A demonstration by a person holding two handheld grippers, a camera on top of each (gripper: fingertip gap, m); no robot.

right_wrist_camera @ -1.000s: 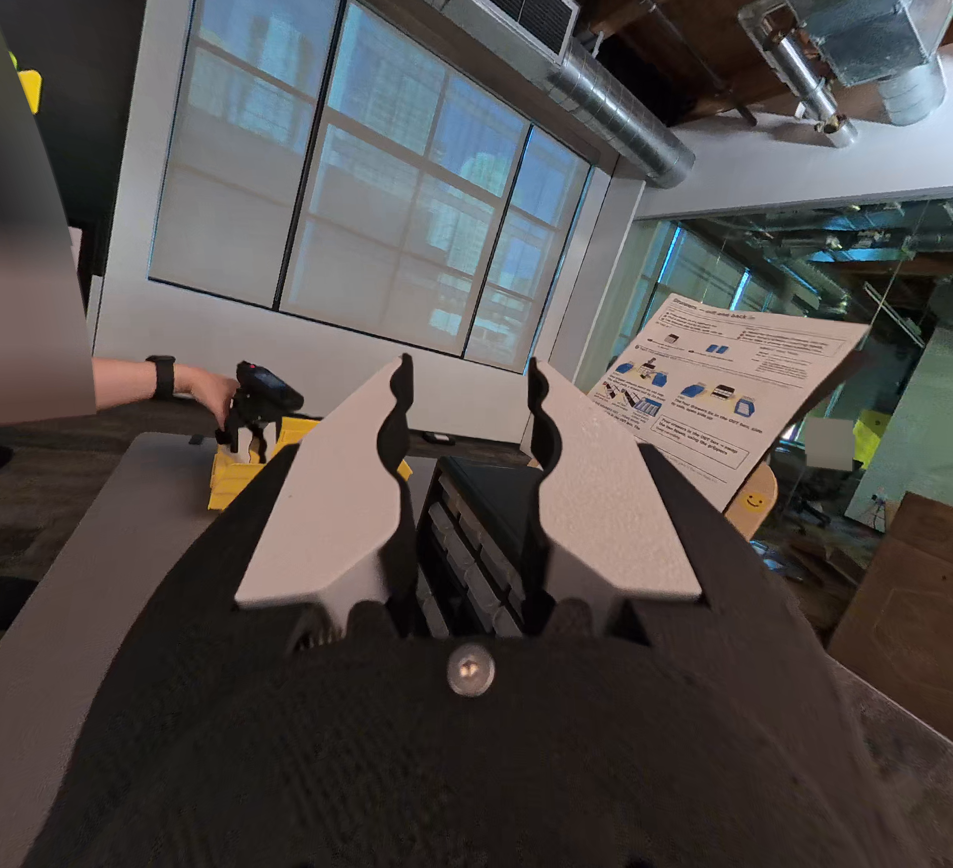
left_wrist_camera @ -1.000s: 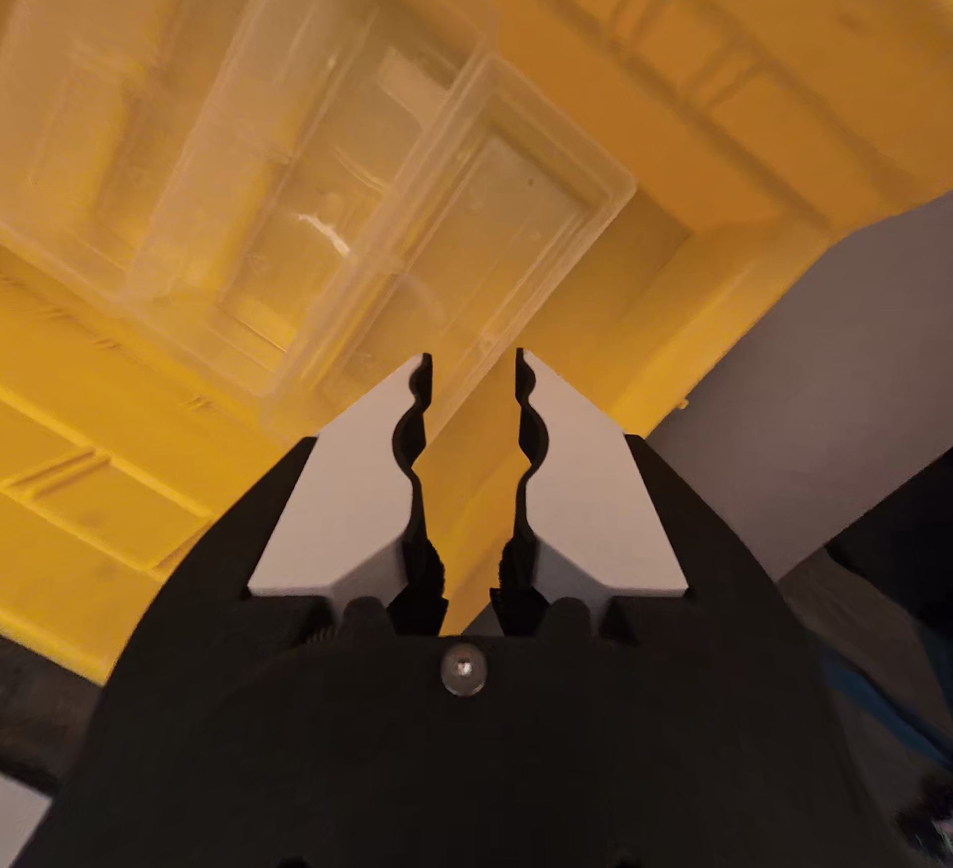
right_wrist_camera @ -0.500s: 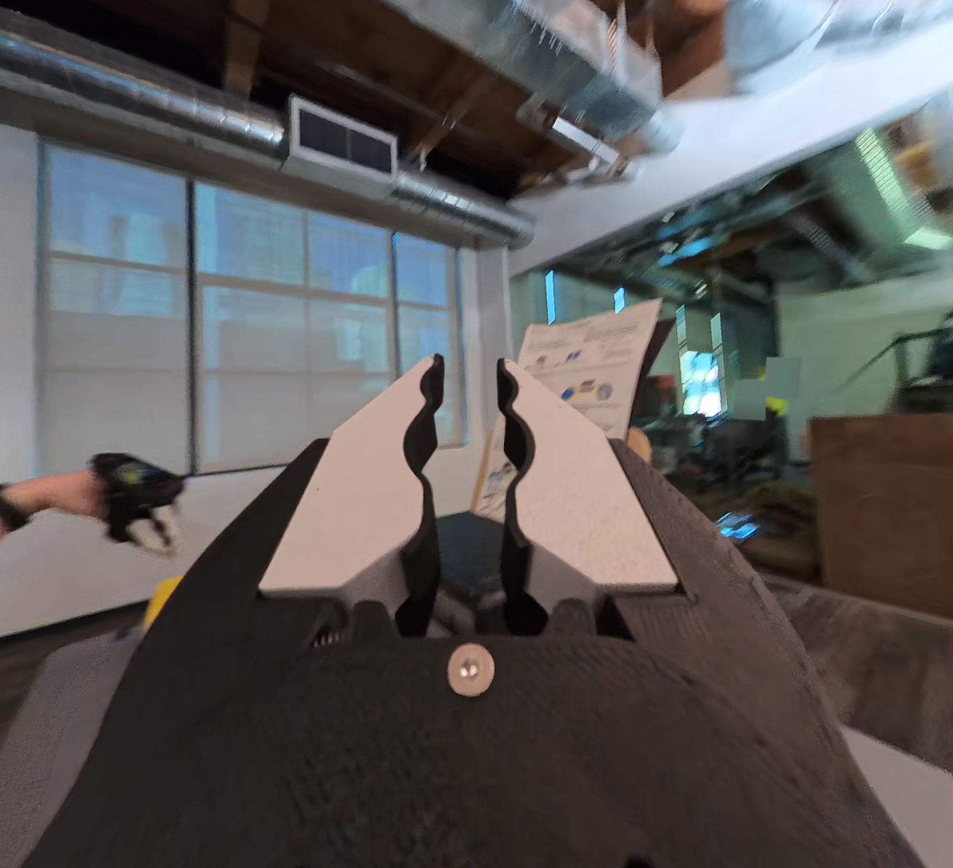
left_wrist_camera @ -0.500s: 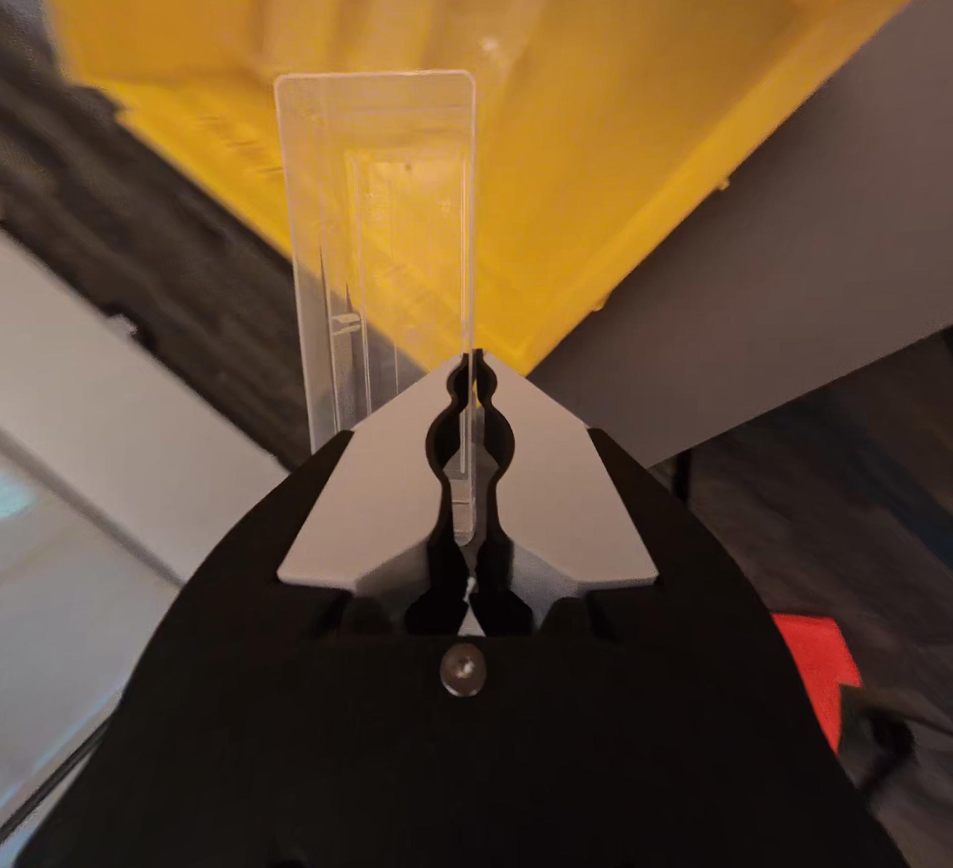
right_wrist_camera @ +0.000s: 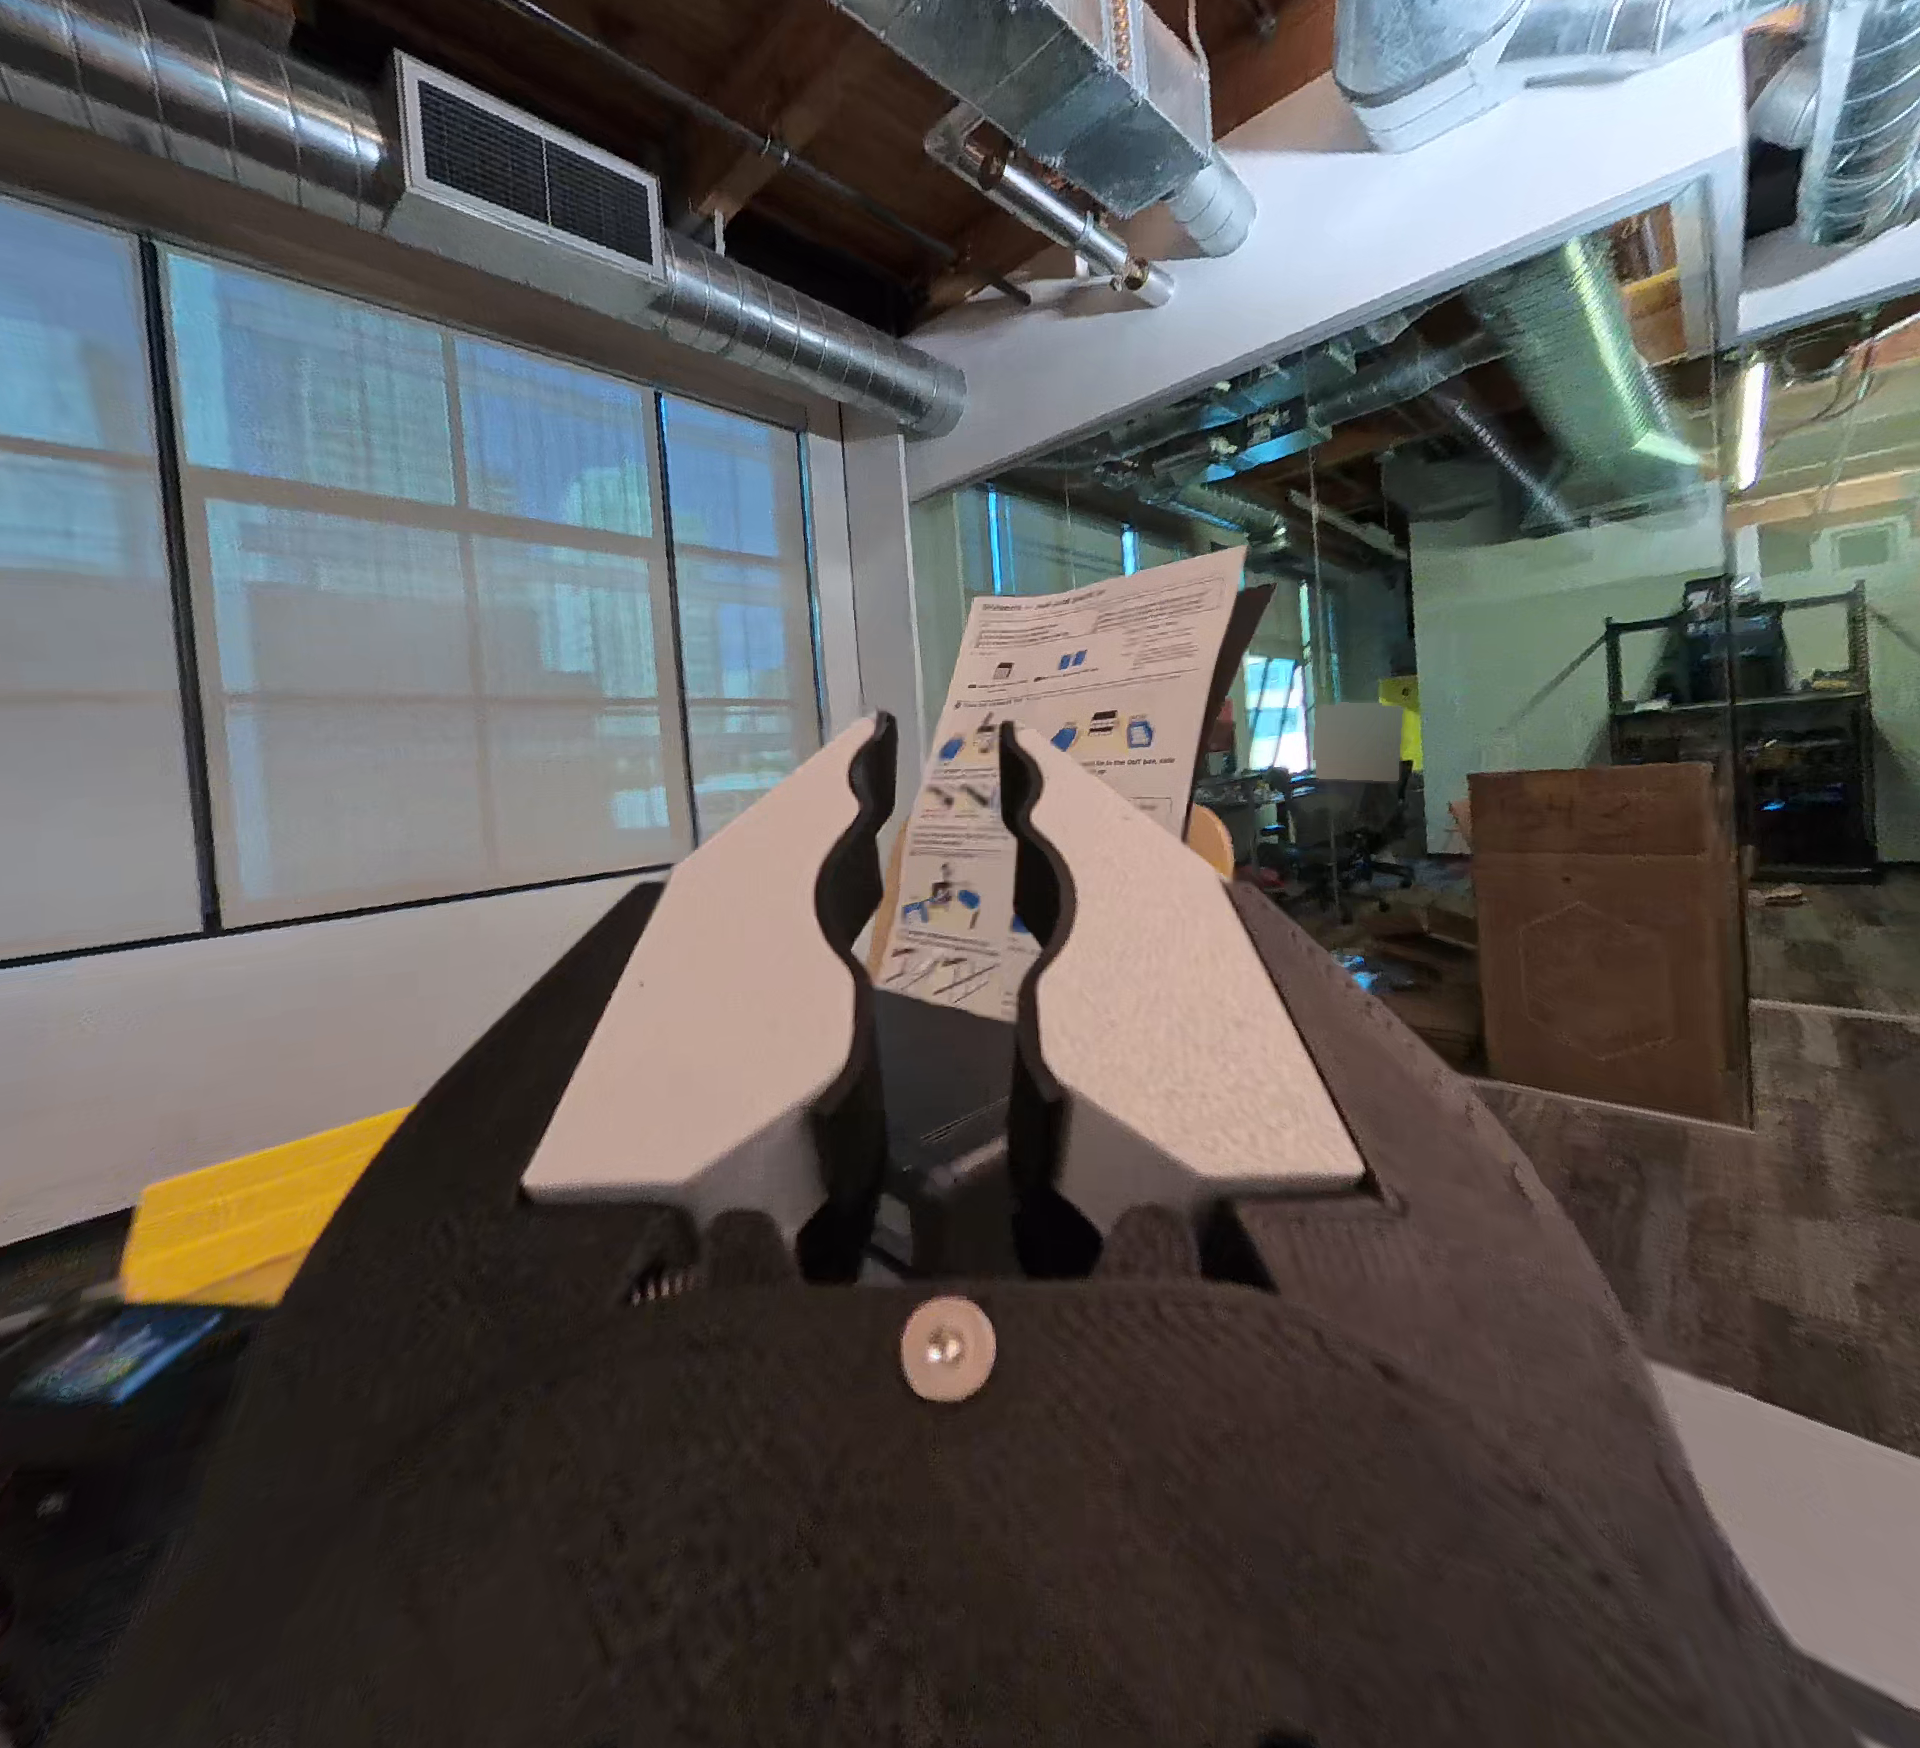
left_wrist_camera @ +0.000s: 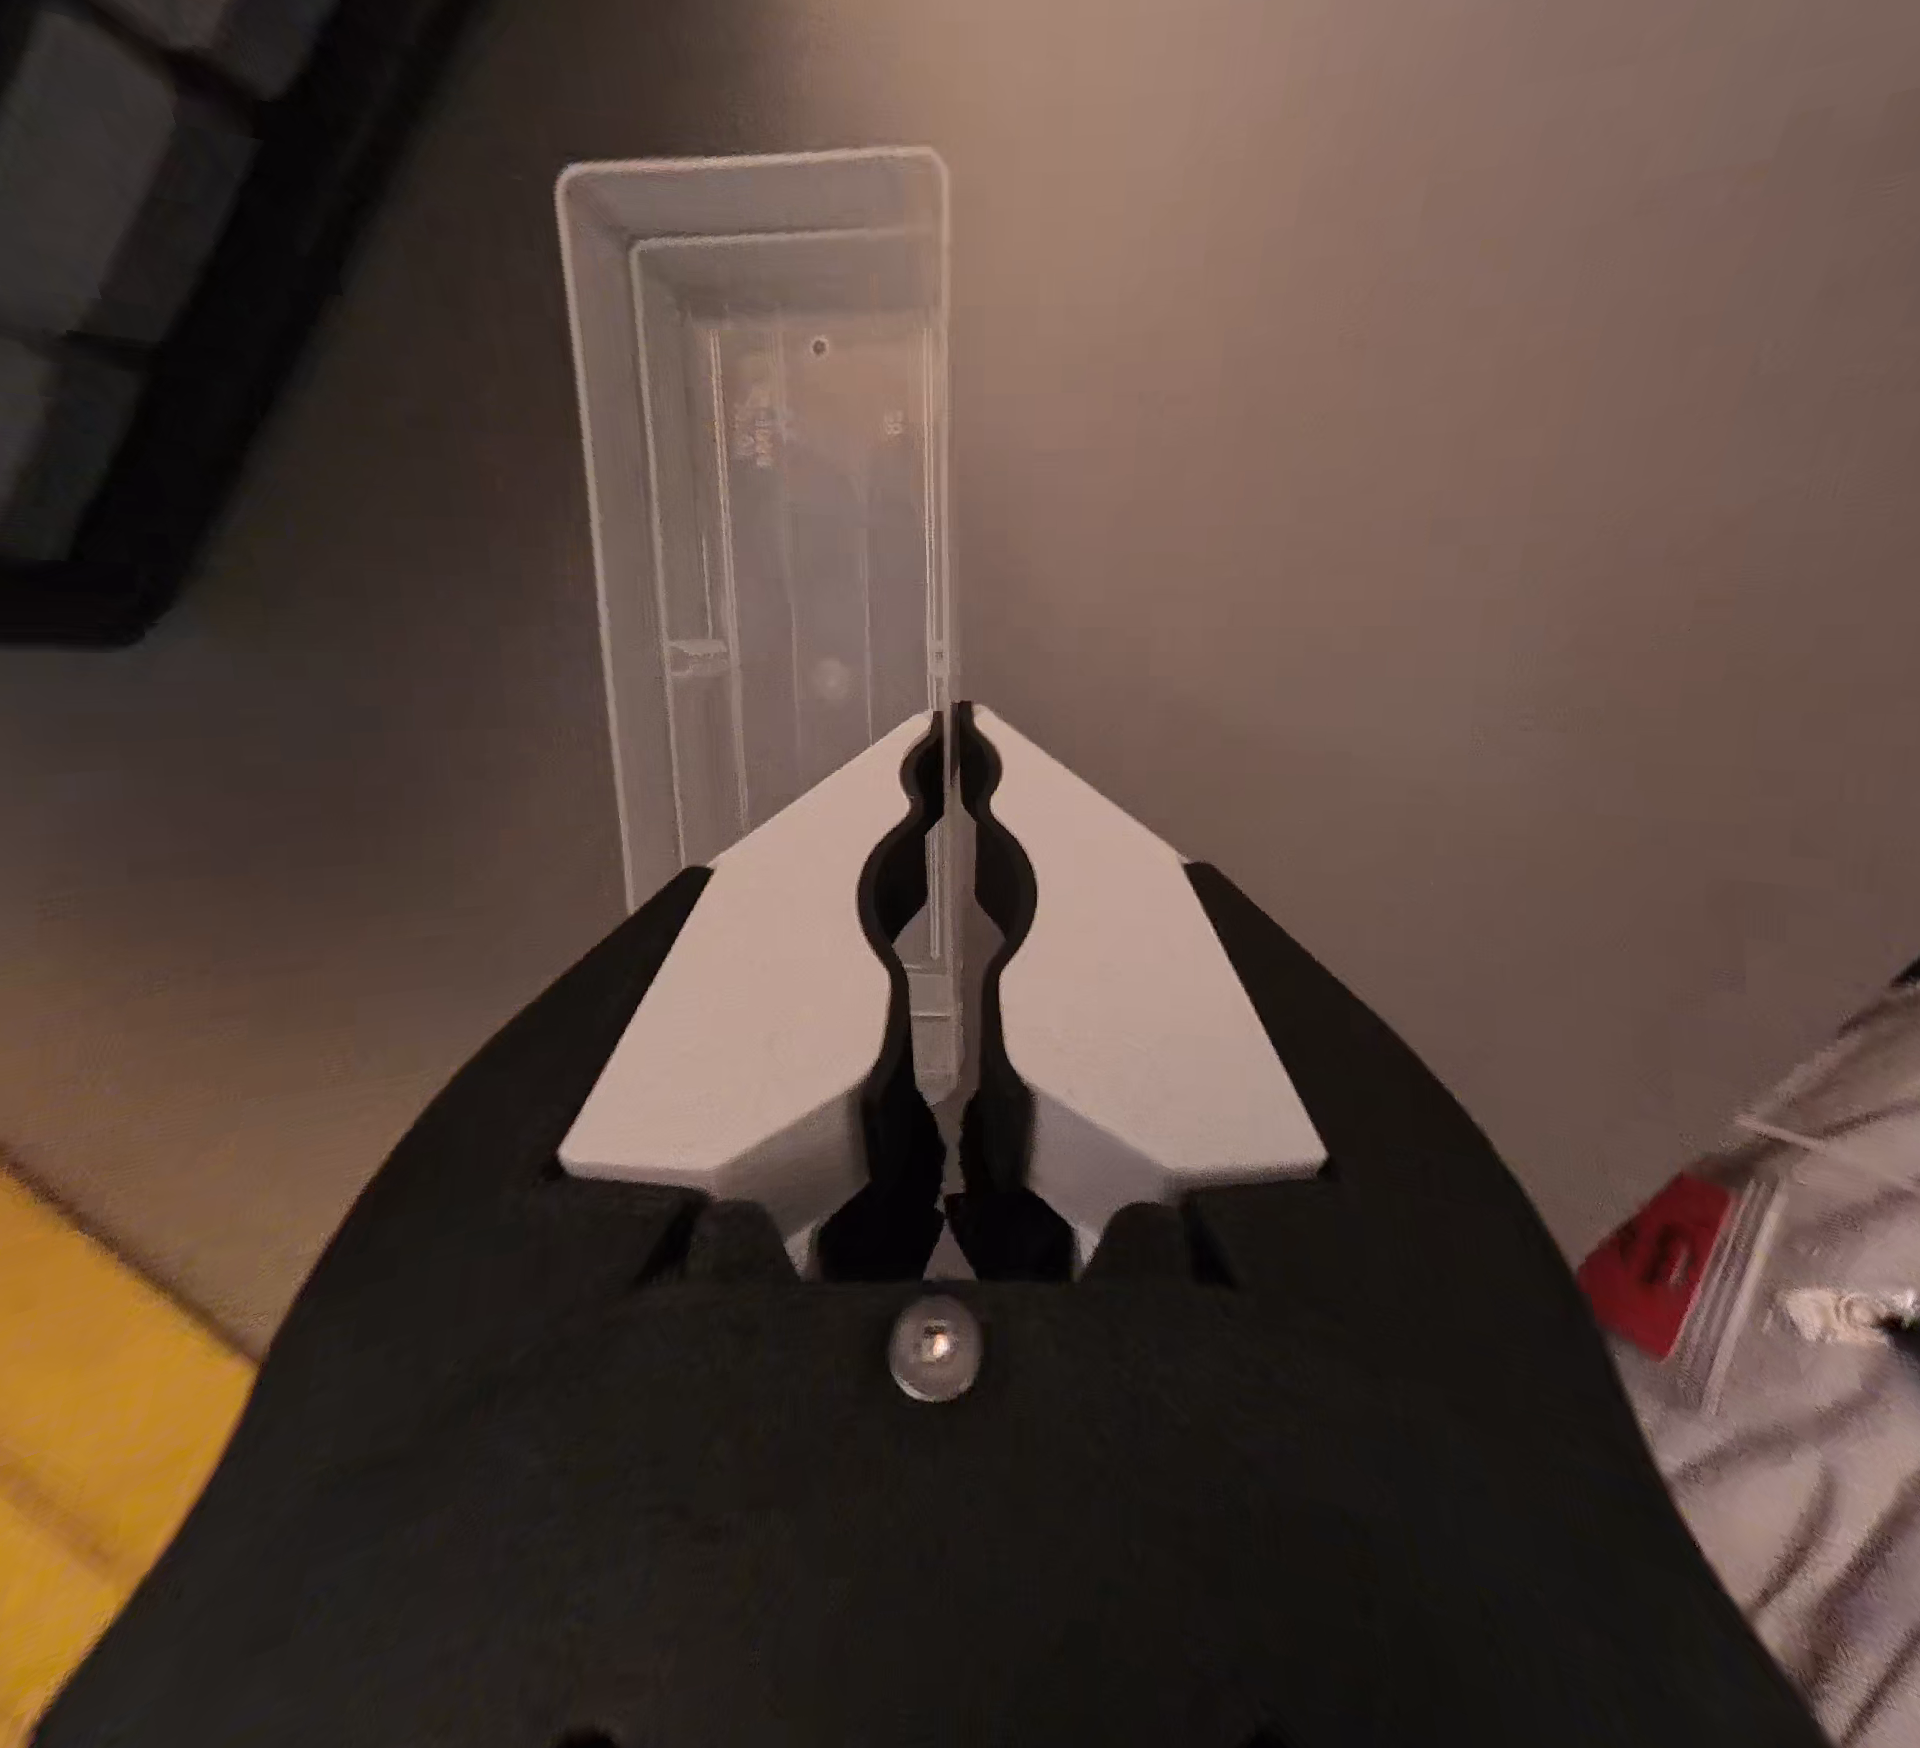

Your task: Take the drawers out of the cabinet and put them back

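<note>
Left tool (left_wrist_camera: 954,711) clamped on one thin side wall of a clear plastic drawer (left_wrist_camera: 764,493); drawer sticks straight out ahead of the fingertips, open side toward the camera, empty, clear of the grey bench (left_wrist_camera: 1403,296) behind it. Dark cabinet (left_wrist_camera: 114,171) up and to the left of the tool, rows of drawer fronts blurred. Yellow bin (left_wrist_camera: 94,1366) at lower left, beside the tool body. Crinkled clear bag with a red card (left_wrist_camera: 1662,1272) off to the lower right.

Right tool (right_wrist_camera: 948,734) holding nothing, fingers a little apart, pointed up toward the room. Dark cabinet top (right_wrist_camera: 940,1064) just visible low between the fingers; yellow bin (right_wrist_camera: 260,1220) to the lower left.

Risks, as judged from here:
- Grip sits on a single slim wall, well off the drawer's centre. Smooth plastic likely to pivot or slip in the pinch if swung fast or knocked.
- Long drawer held from one end: far corner could catch the cabinet frame on the way to a slot and twist out of the hold.
- Wall may flex under the squeeze; skewed entry into the slot could jam.
- Which slot is empty cannot be told; cabinet too blurred.
- Right tool not aimed at the cabinet, so no steadying of the cabinet if the drawer pushes on it.

Writing:
- Faint moulded marks on the drawer floor, too faint to make out.
- Printed instruction sheet (right_wrist_camera: 1081,753) propped just beyond the right fingertips, text and small pictures; wording left out.
- Red card in the bag: nothing legible.
</note>
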